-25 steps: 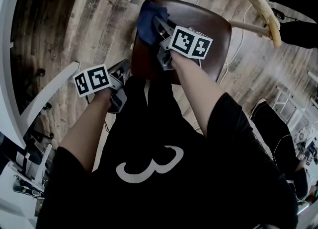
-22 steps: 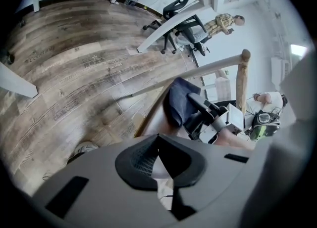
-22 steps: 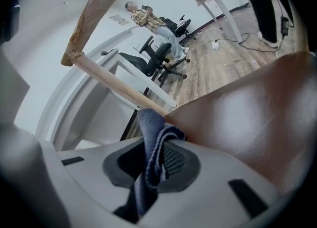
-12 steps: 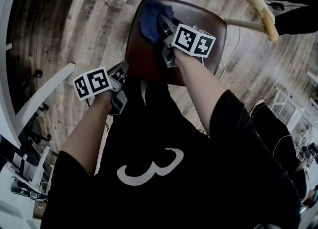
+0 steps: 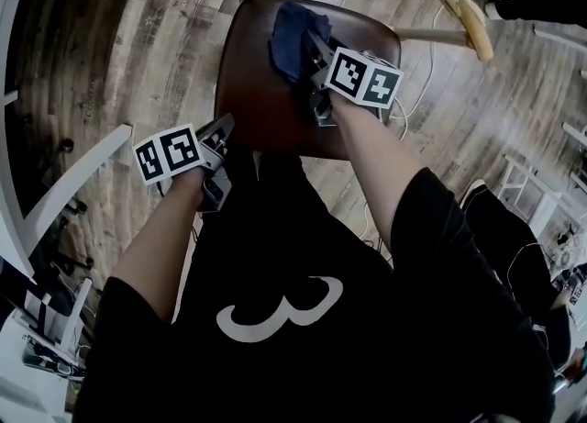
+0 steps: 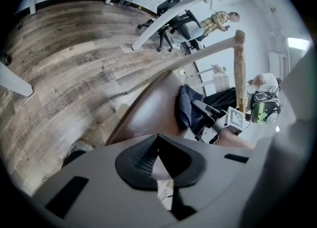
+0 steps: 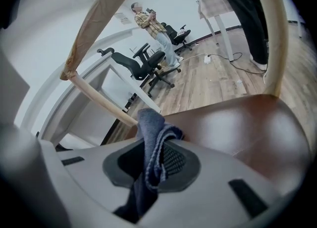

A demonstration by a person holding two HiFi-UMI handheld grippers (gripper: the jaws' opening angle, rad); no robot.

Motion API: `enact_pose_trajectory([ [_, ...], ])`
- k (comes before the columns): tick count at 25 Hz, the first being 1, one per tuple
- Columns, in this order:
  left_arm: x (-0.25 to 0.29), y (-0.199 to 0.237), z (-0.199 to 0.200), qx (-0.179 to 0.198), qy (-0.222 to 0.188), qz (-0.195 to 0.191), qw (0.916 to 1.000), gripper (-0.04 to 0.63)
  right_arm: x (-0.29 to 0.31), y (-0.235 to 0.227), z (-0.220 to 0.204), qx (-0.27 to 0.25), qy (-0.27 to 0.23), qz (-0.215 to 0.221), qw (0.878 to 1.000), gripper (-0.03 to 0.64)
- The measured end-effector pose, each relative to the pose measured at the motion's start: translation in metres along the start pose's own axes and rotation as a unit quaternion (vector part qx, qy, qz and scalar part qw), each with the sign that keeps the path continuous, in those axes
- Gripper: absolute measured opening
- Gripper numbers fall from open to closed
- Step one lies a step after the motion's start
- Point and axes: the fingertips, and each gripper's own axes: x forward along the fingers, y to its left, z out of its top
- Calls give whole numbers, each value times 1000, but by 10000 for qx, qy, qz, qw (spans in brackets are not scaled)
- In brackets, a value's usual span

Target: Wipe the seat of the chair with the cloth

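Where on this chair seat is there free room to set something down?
The seat is bare on its left half, from the cloth out to the left rim and forward to the left gripper. Crowded: the back middle, where the right gripper clamps the cloth, and the front right under that arm.

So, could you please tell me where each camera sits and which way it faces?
Head view: on the person's head, facing steeply down at the dark brown chair seat; shows both forearms, black shirt, left gripper, right gripper.
Left gripper view: on the left gripper, jaws shut and empty, facing across the seat to the right gripper.
Right gripper view: on the right gripper, facing the pale wooden backrest over the seat.
Shared: all show the dark blue cloth in the right gripper's jaws.
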Motion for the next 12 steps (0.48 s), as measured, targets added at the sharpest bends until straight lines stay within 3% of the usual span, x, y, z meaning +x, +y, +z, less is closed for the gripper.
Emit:
enact_pose_trajectory([
  [12,26,-10,-18,199,357,74,9991,12,-47,-69,12,252,-336,-562,9975,54],
])
